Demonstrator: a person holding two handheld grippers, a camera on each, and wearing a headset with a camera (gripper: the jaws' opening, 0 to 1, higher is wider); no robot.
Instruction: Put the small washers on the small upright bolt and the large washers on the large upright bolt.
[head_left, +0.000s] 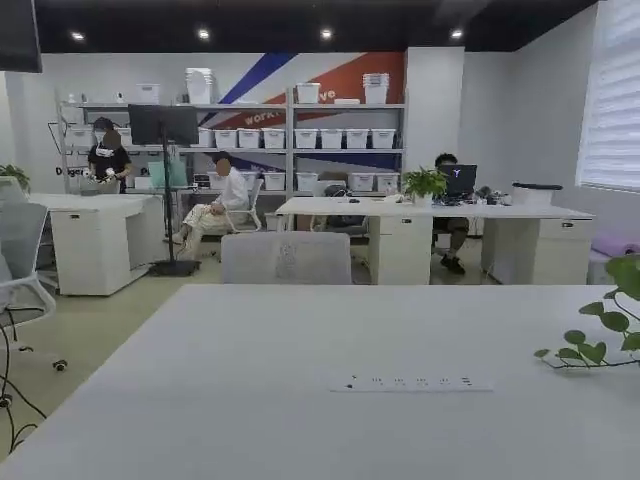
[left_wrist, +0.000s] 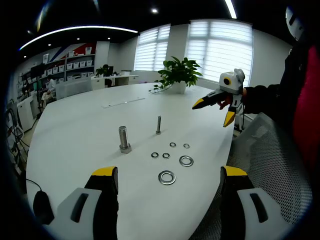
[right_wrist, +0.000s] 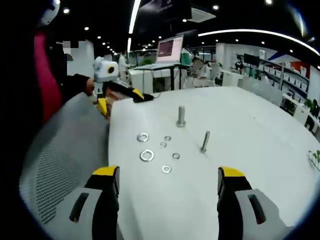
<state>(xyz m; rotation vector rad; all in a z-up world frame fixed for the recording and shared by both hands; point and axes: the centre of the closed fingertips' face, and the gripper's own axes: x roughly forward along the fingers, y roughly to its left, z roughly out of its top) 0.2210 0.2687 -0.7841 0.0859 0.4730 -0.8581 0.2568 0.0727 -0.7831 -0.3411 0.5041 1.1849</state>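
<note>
In the left gripper view a large upright bolt (left_wrist: 123, 139) and a thinner small upright bolt (left_wrist: 158, 125) stand on the white table (left_wrist: 90, 130). In front of them lie two large washers (left_wrist: 167, 177) and several small washers (left_wrist: 166, 155). My left gripper (left_wrist: 169, 176) is open and empty, held short of the washers. My right gripper (left_wrist: 215, 112) hangs open at the table's right edge. From the right gripper view, the large bolt (right_wrist: 181, 116), small bolt (right_wrist: 205, 142), large washers (right_wrist: 147, 155) and small washers (right_wrist: 176, 156) lie ahead of my open right gripper (right_wrist: 168, 175). The left gripper (right_wrist: 121, 102) is beyond them.
A grey mesh chair back (left_wrist: 270, 165) (right_wrist: 60, 165) sits at the table edge between the grippers. A potted plant (left_wrist: 177, 75) and a power strip (left_wrist: 122, 102) are farther along the table. In the head view I see the table (head_left: 300, 400), the power strip (head_left: 410, 382), plant leaves (head_left: 600, 330) and an office beyond.
</note>
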